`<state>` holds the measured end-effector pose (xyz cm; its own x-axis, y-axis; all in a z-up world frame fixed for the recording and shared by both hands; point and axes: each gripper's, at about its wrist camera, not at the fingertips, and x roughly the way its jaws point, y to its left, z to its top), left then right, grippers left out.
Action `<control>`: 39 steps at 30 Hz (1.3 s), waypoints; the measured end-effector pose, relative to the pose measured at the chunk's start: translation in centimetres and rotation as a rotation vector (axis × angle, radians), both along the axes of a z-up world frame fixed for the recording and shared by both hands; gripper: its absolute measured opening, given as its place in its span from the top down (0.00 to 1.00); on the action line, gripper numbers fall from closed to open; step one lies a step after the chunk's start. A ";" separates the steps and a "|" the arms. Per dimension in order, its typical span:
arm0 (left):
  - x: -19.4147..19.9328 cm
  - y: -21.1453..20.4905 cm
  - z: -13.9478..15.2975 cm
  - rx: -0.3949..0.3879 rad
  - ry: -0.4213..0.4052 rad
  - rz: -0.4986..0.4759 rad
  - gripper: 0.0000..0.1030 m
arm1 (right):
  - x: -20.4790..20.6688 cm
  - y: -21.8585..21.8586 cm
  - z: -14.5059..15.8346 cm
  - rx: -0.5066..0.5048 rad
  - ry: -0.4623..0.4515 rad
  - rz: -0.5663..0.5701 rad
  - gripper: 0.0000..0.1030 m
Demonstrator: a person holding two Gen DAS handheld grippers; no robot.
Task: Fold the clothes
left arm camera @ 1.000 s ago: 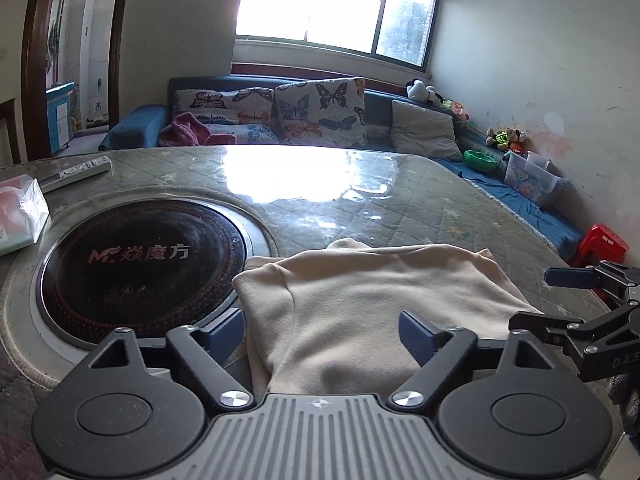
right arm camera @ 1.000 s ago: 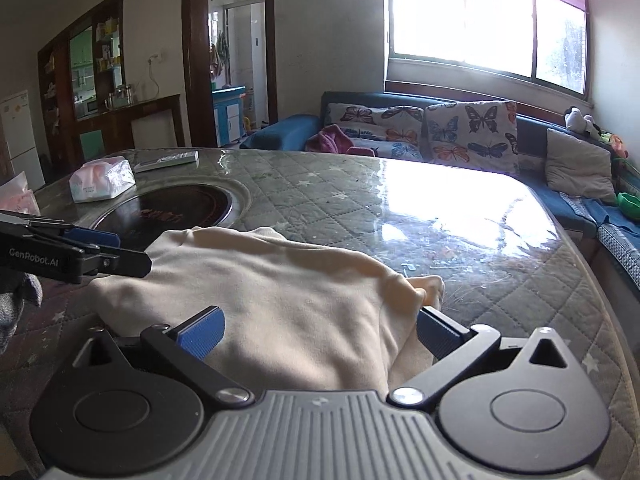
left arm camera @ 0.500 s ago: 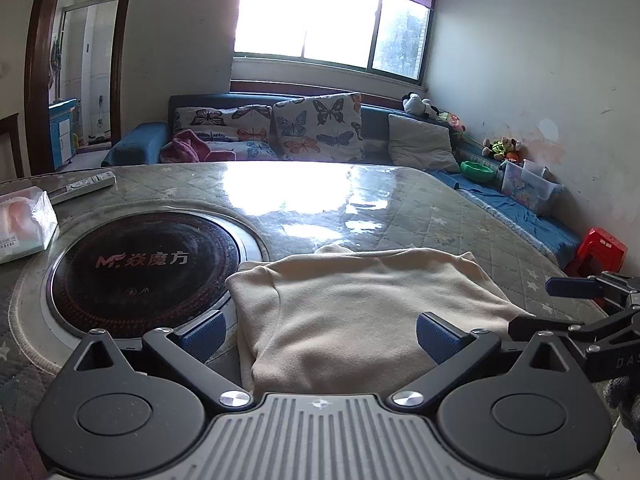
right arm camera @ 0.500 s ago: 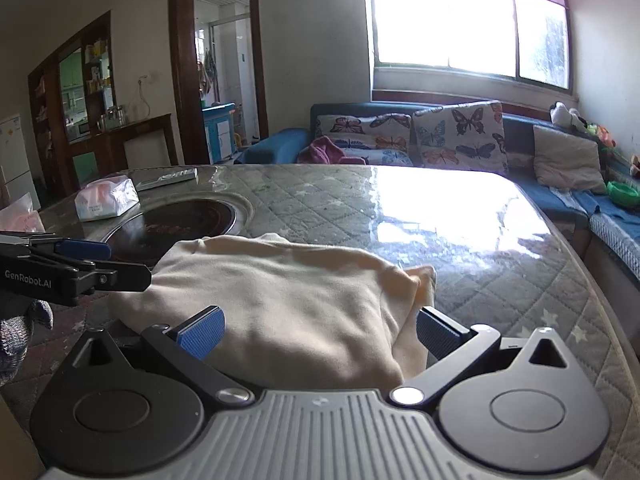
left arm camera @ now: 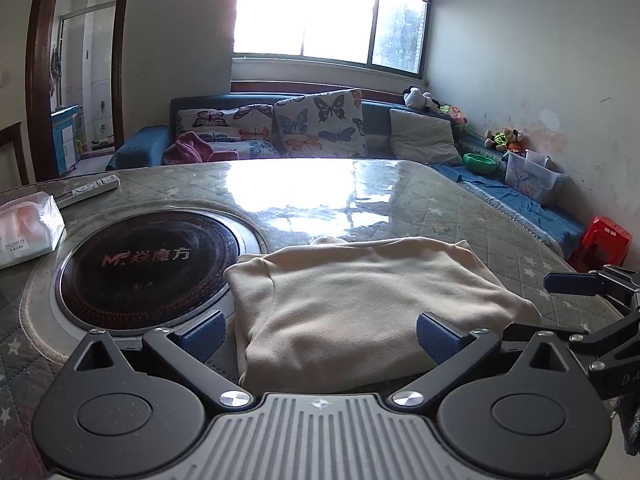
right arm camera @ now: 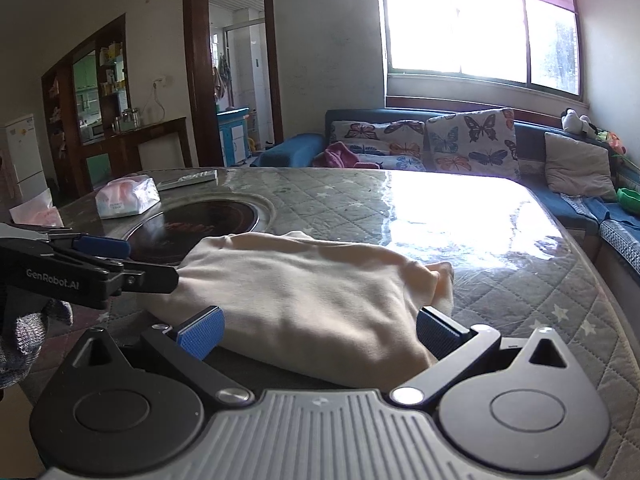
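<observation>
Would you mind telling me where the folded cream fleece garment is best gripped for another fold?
Probably the folded cream fleece garment is best pinched at its near edge, one hand-held gripper at each near corner, approaching low from the front. That edge is thick and raised, while its far end lies flat on the quilted table.

both tools tilt downward side by side: the left hand-held gripper point(left arm camera: 321, 337) and right hand-held gripper point(right arm camera: 320, 334) gape wide, gripping nothing.

A bright window point(left arm camera: 332, 20) is set above a blue sofa point(left arm camera: 372, 124) with butterfly cushions point(left arm camera: 320, 126); a dark-framed doorway point(right arm camera: 232, 76) is seen left.
</observation>
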<state>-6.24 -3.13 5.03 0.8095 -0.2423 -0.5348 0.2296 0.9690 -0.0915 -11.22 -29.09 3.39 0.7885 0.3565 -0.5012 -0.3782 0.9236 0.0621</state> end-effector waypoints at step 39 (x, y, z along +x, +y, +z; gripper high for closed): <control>-2.6 -1.9 -0.7 0.048 0.032 0.017 0.00 | -2.3 0.6 -1.3 -0.066 0.083 -0.101 0.00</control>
<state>-8.84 -5.05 4.34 0.7957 -0.2019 -0.5710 0.2106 0.9762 -0.0517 -13.50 -28.48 2.11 0.7739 0.2415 -0.5855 -0.2791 0.9599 0.0271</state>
